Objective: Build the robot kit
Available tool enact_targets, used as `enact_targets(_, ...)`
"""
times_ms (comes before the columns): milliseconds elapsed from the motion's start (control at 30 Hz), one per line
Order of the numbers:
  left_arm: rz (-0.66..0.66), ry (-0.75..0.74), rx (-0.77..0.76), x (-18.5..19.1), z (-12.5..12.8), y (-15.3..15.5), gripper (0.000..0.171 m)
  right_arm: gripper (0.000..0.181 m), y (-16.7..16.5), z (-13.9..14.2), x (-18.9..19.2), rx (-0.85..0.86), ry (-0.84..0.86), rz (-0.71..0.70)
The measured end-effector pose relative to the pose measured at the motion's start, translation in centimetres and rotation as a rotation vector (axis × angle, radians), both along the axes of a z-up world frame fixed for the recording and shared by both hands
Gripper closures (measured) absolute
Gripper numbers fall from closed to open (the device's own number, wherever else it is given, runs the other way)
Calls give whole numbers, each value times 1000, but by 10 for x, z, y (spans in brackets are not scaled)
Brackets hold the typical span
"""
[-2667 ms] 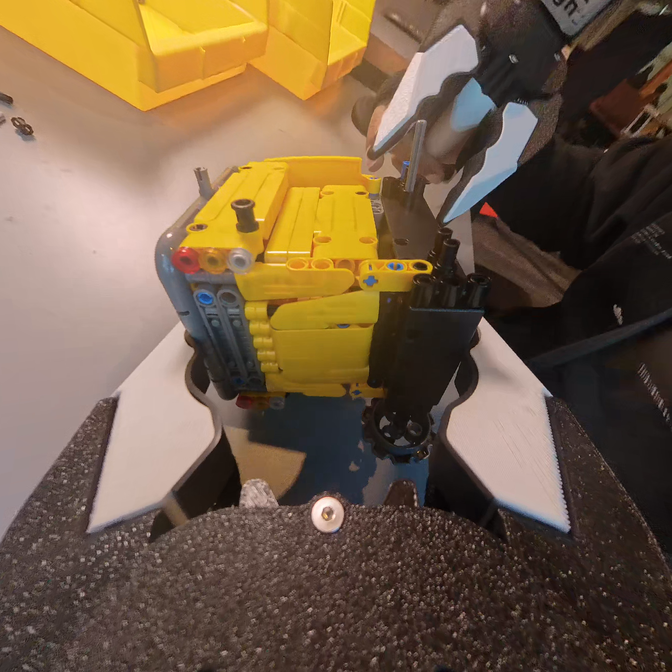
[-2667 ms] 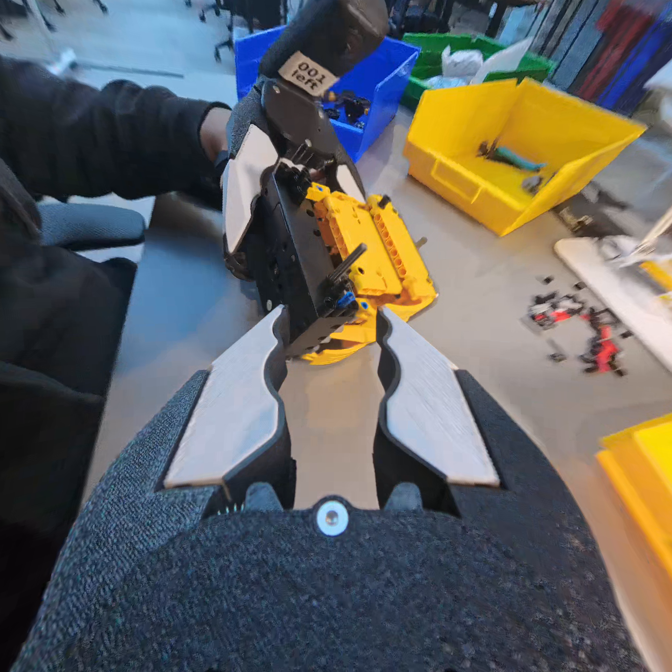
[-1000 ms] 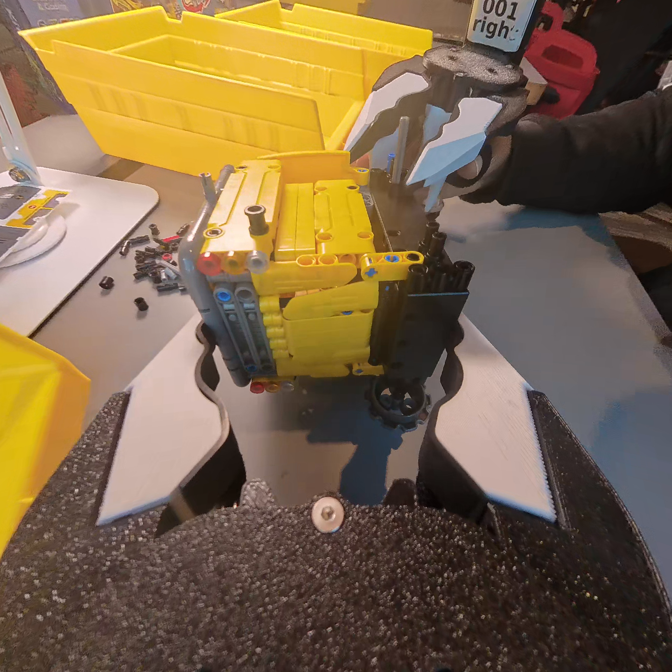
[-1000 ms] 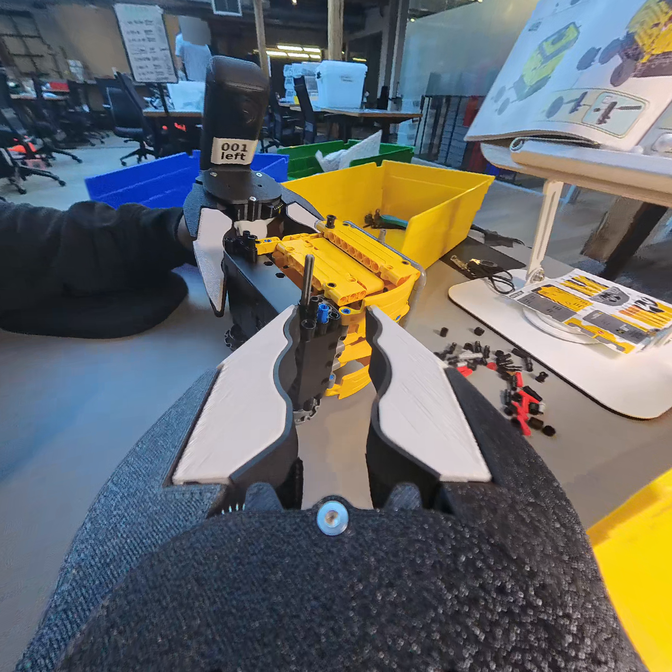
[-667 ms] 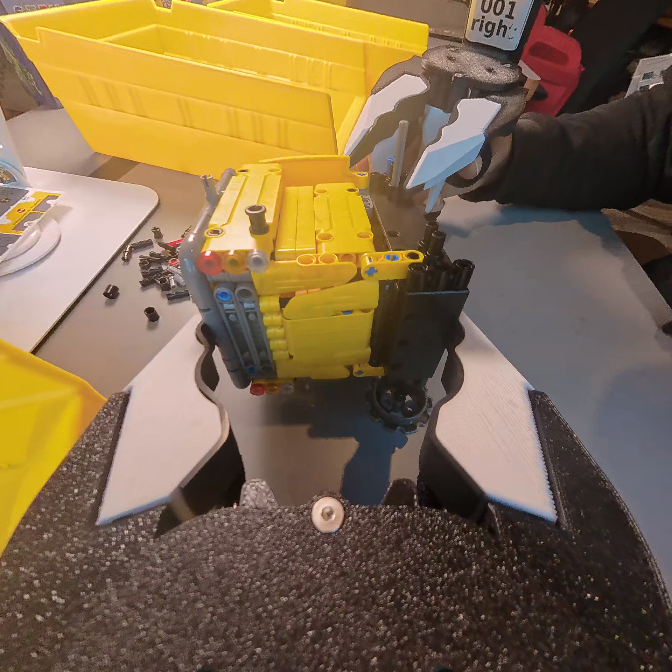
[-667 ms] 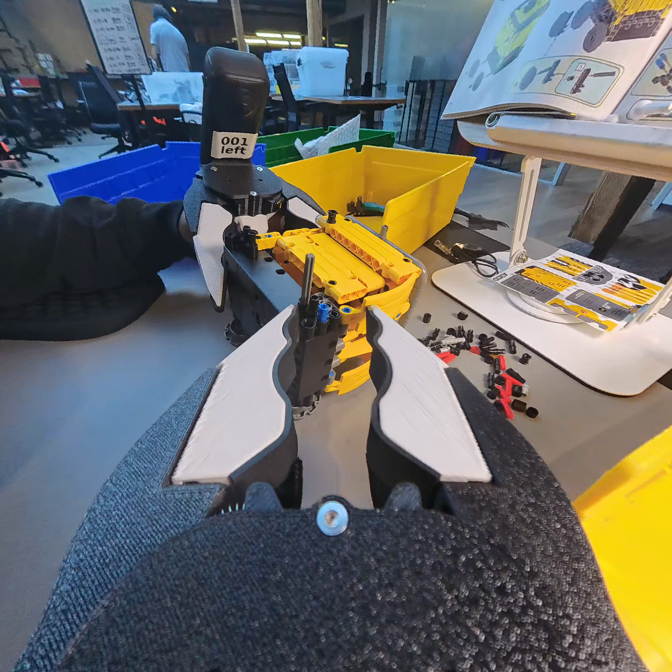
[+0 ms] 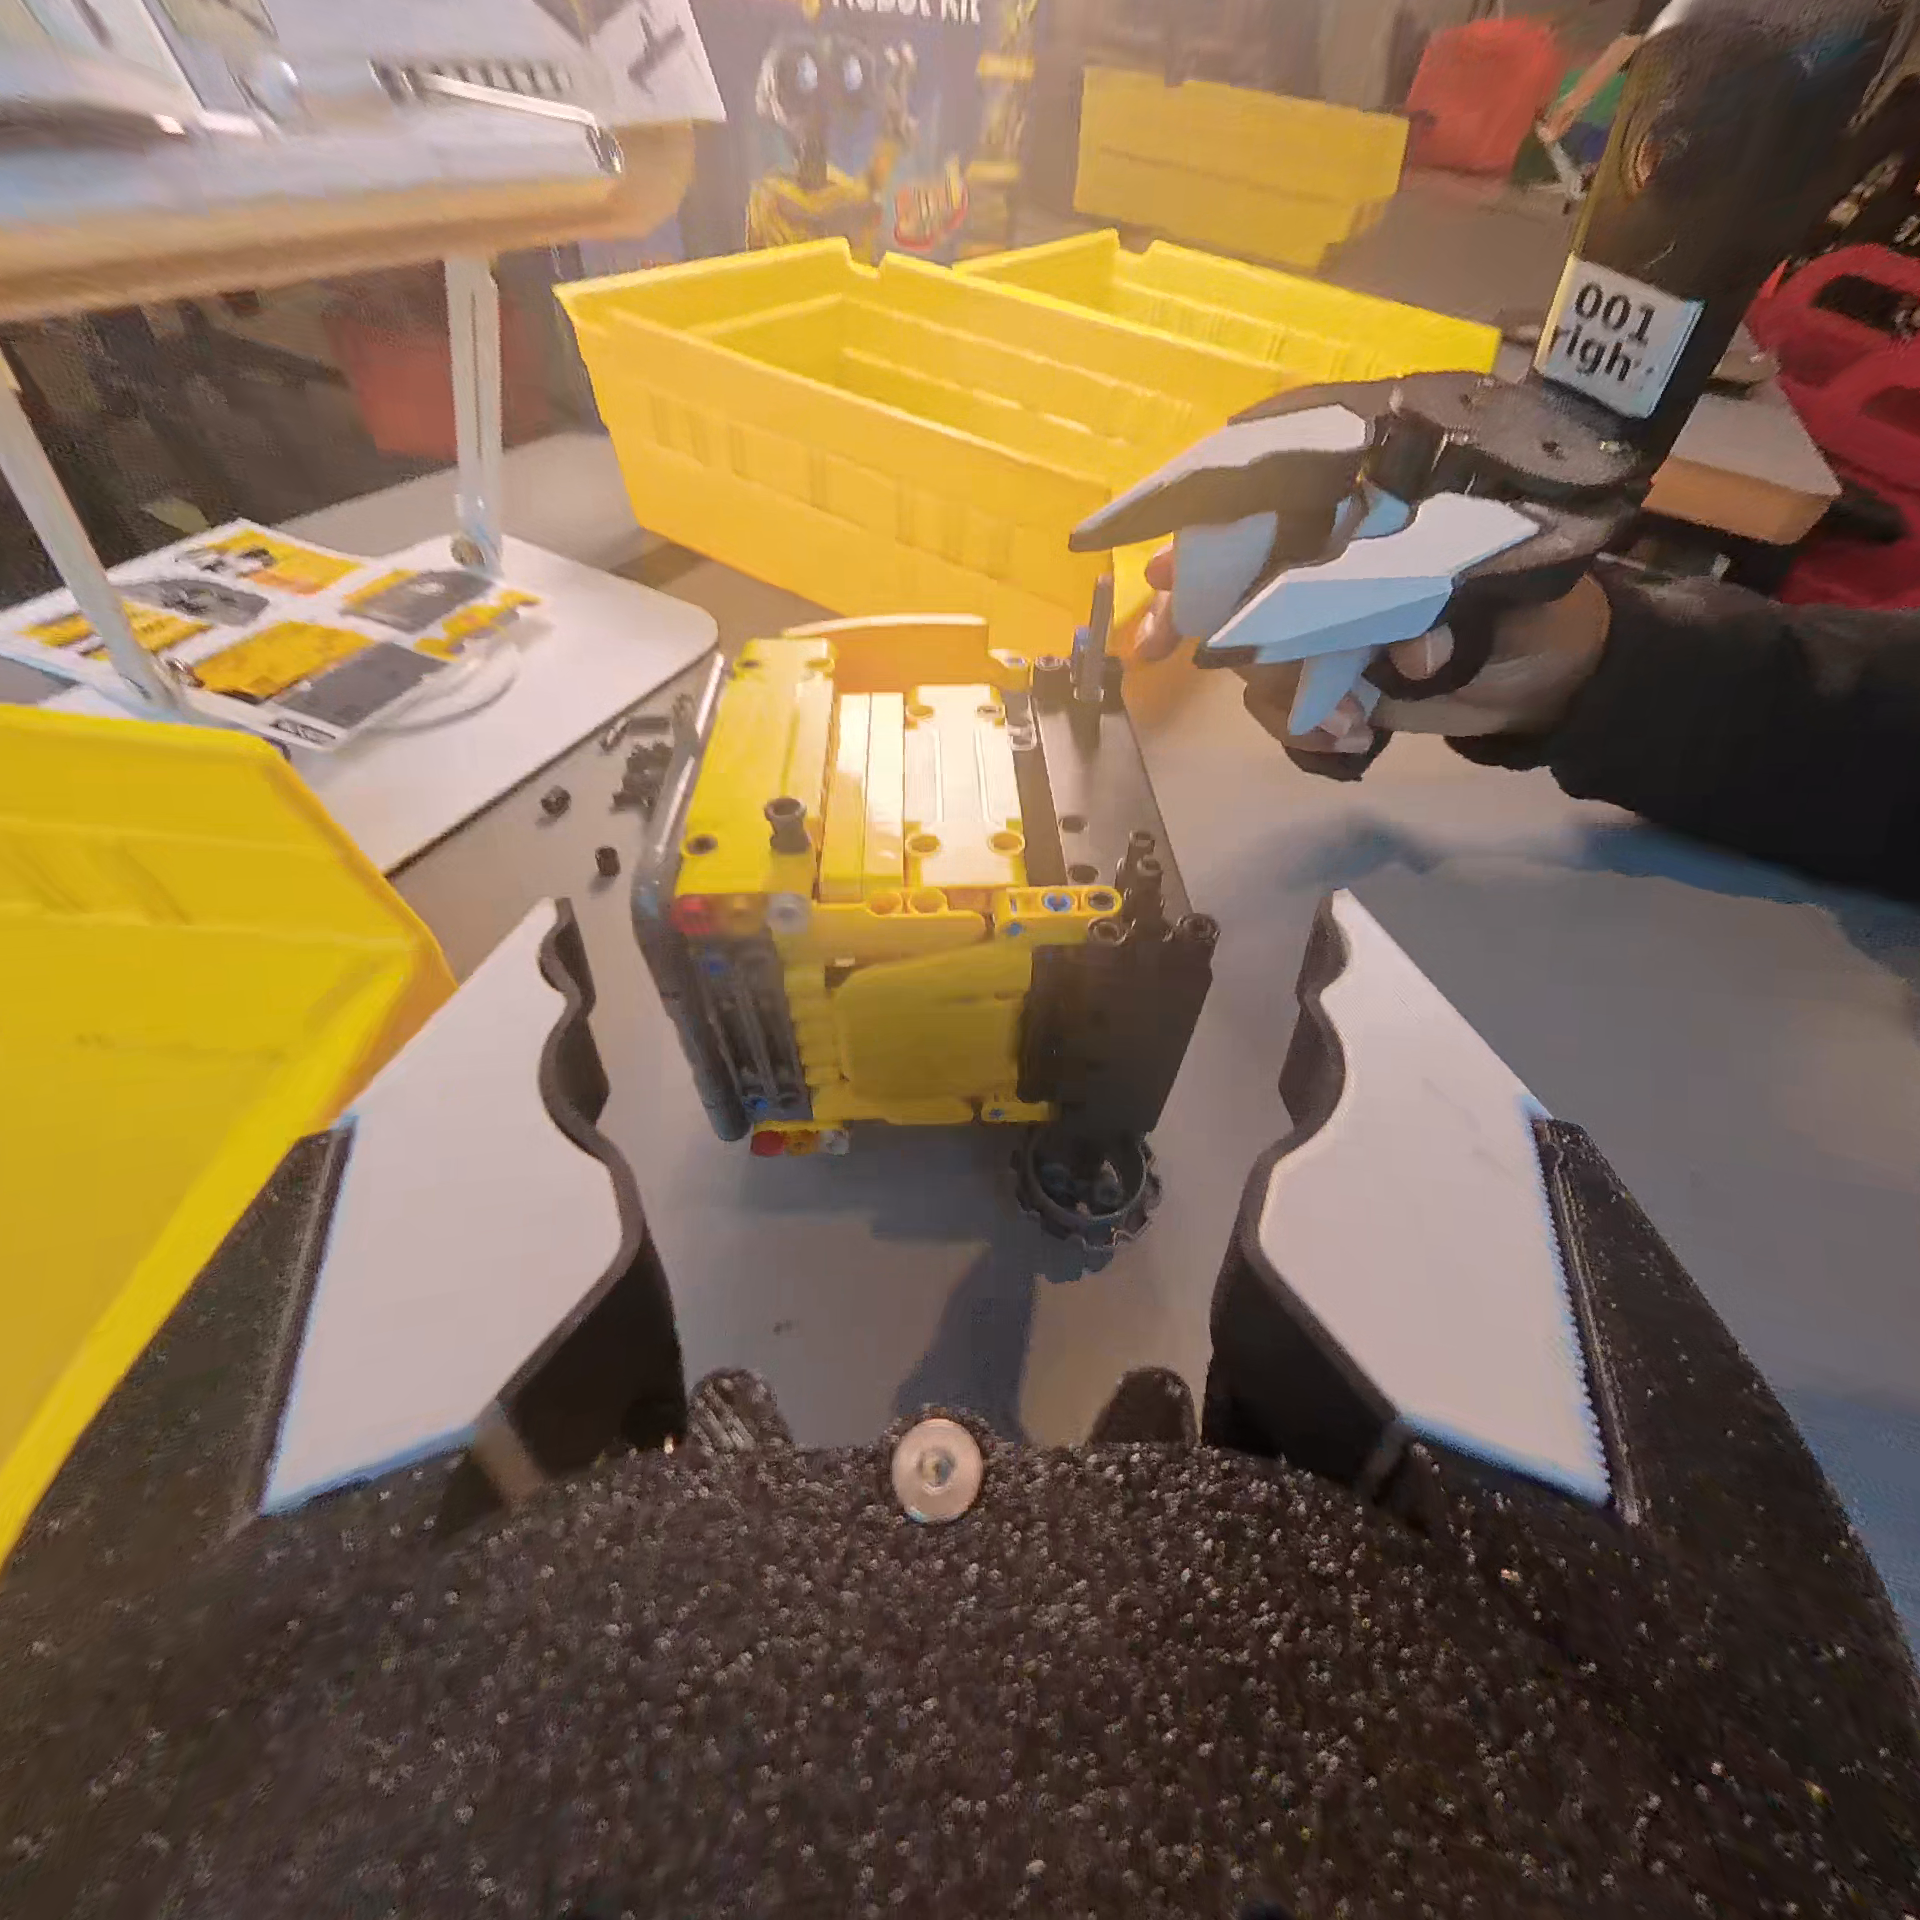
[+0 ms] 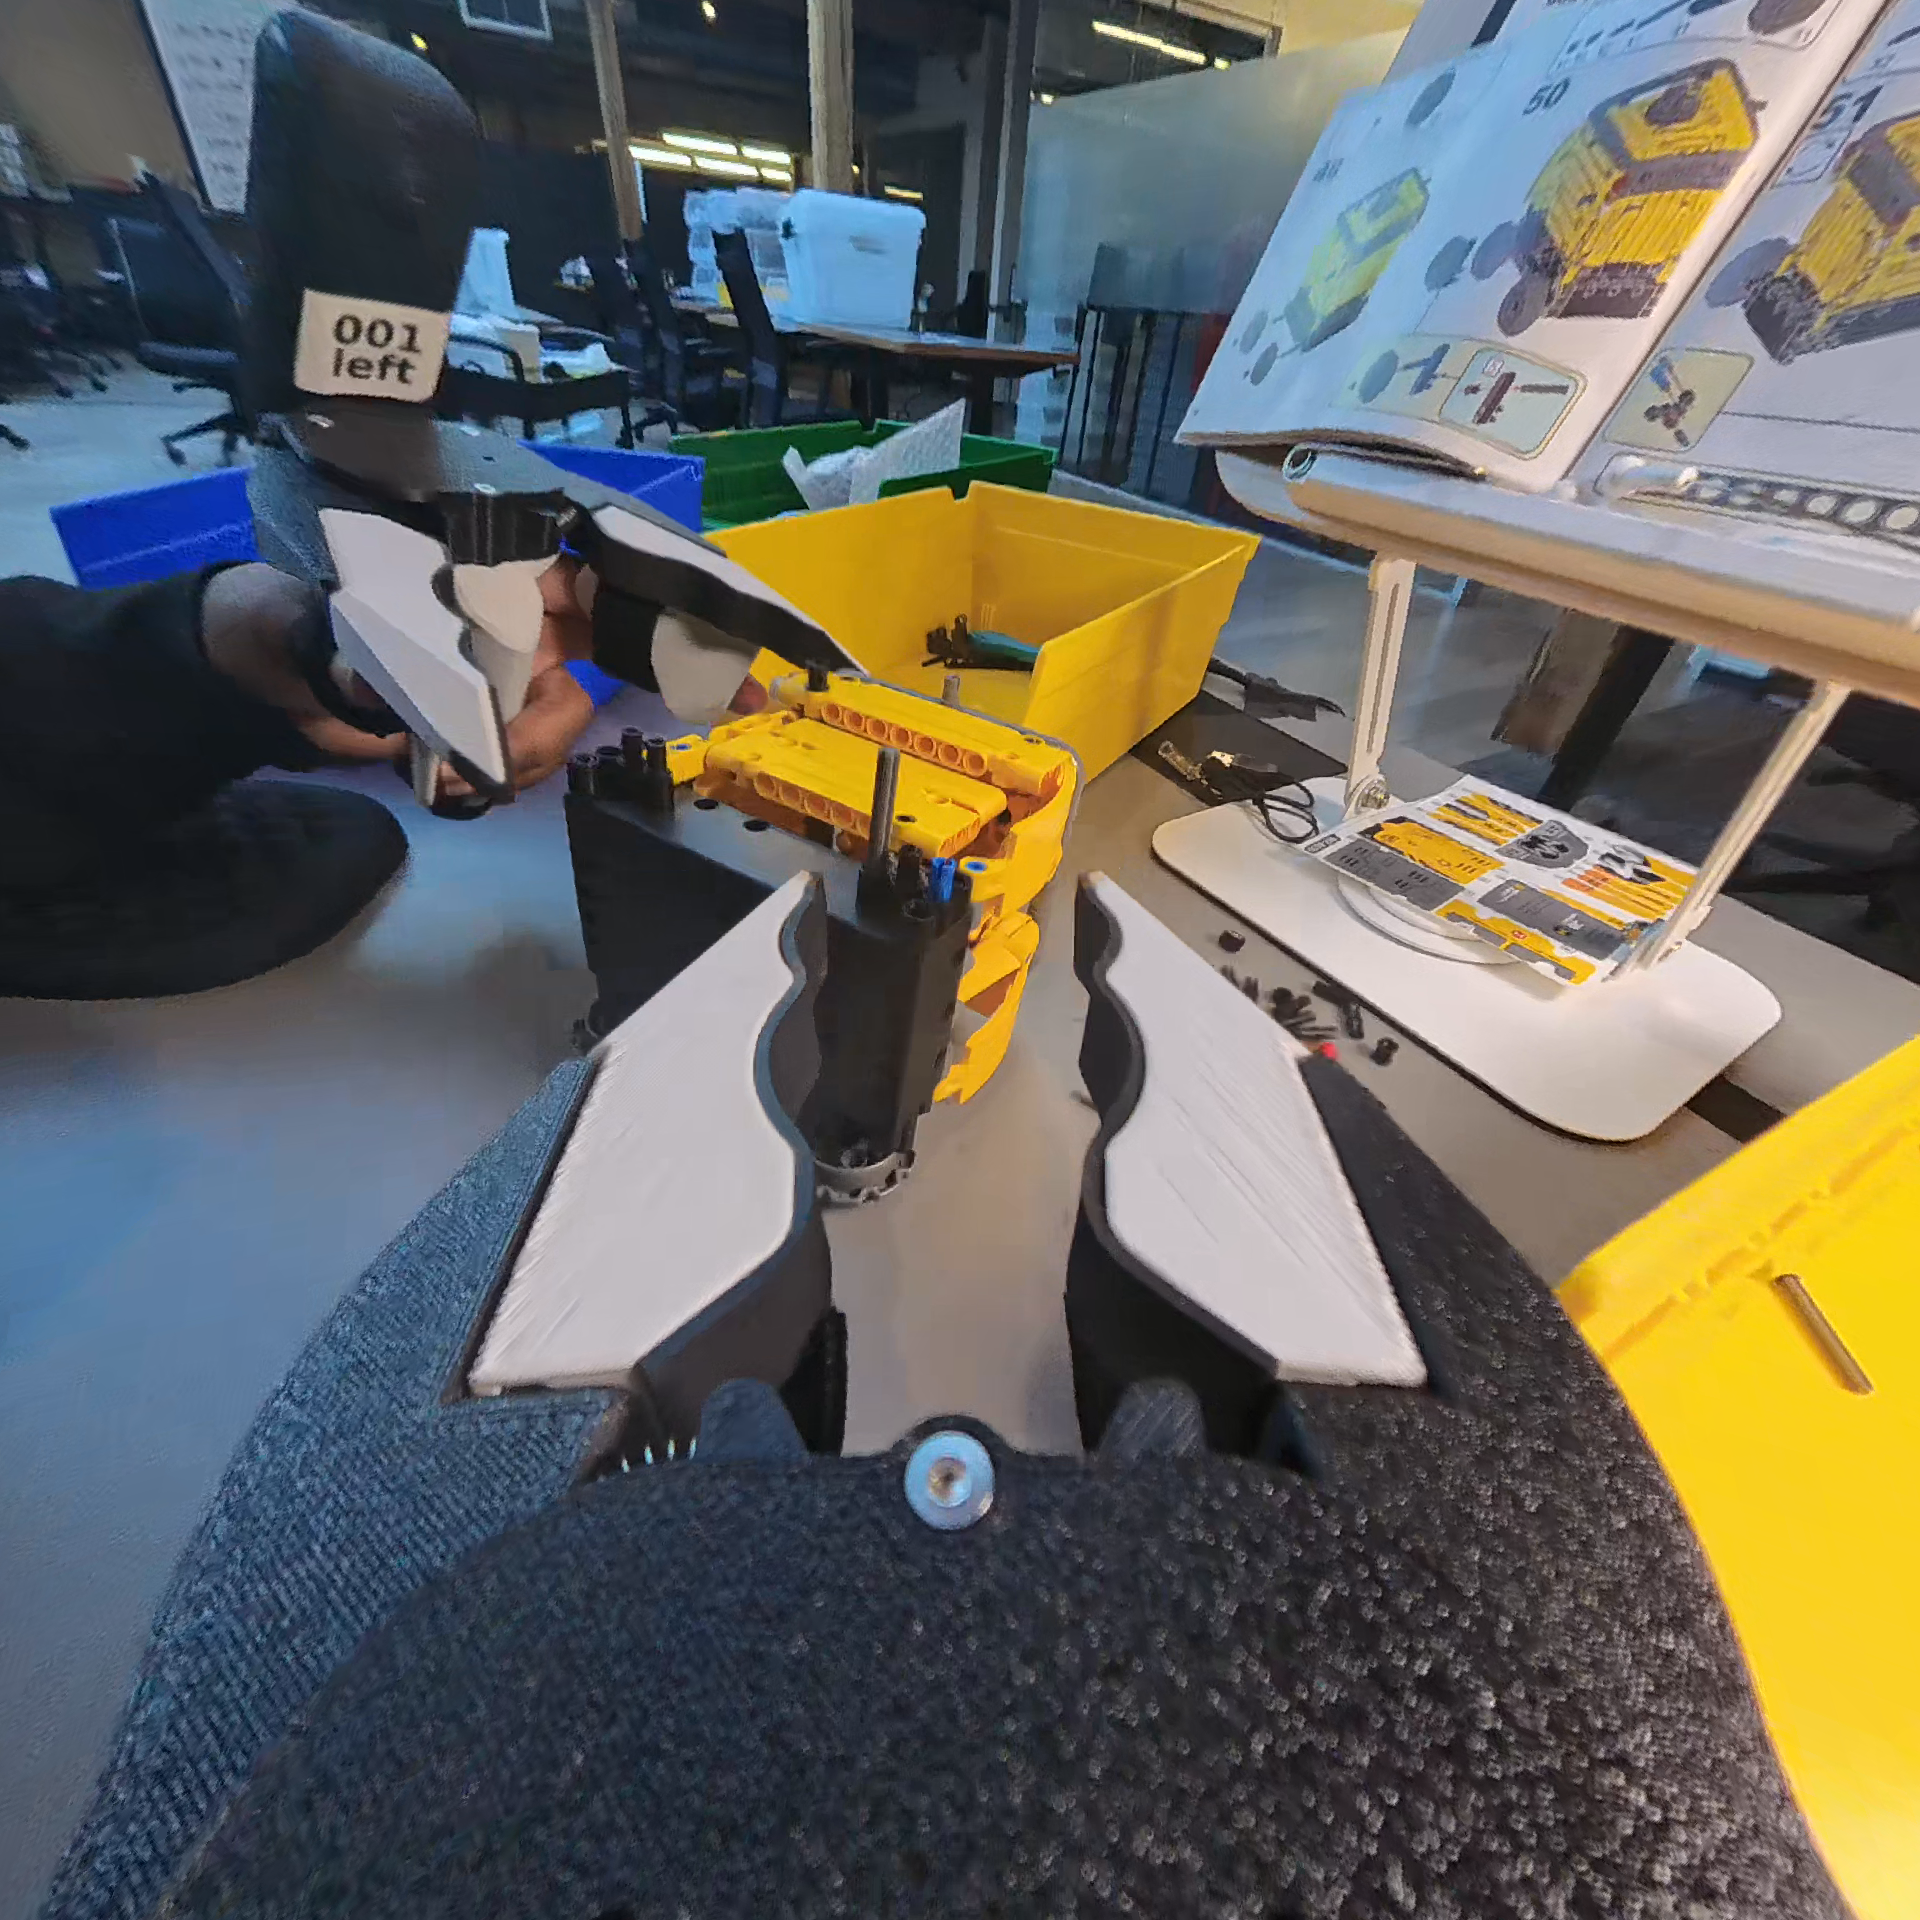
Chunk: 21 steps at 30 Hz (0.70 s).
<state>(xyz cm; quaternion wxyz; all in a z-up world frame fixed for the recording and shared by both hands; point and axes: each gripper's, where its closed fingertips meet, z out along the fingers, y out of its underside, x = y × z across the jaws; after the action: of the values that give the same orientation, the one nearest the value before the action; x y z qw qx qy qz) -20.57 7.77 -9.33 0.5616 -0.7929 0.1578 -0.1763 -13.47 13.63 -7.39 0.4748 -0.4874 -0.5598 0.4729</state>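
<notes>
yellow-and-black brick model [image 7: 914, 935] standing free on the grey worktop [image 7: 1558, 1039], both hand-held grippers spread and off it
yellow bin [image 7: 156, 987] crowds the left edge, near the left hand-held gripper [image 7: 935, 1039], whose fingers are spread wide either side of the model's near end without touching it, so the model rests on its own base and black gear [image 7: 1086, 1195]; loose small pins [image 7: 634, 758] and a white stand base [image 7: 582, 665] with printed sheets lie just left of the model, a long yellow tray [image 7: 935, 436] behind it; at the far right end a thin dark axle [image 8: 883, 800] stands up from the black block, and the right hand-held gripper [image 8: 935, 987] hangs apart beside it, gripping nothing; the open room lies to the right, on bare worktop
</notes>
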Motion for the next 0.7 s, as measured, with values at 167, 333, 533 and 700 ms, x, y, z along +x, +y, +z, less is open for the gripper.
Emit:
enact_targets(167, -44, 90, -36, 0, -22, 0, 56, 131, -8, -24, -6, -2, -73, 22)
enact_targets(333, -33, 27, 19, -16, -15, -5, 67, 142, -11, -27, -4, 70, -80, 19)
enact_targets(533, -71, 31, 27, -6, -17, -7, 94, 150, -14, -30, -5, 67, -84, 24)
enact_targets(700, -98, 59, 21, 4, -21, -7, 105, 148, -14, -32, -6, 68, -95, 25)
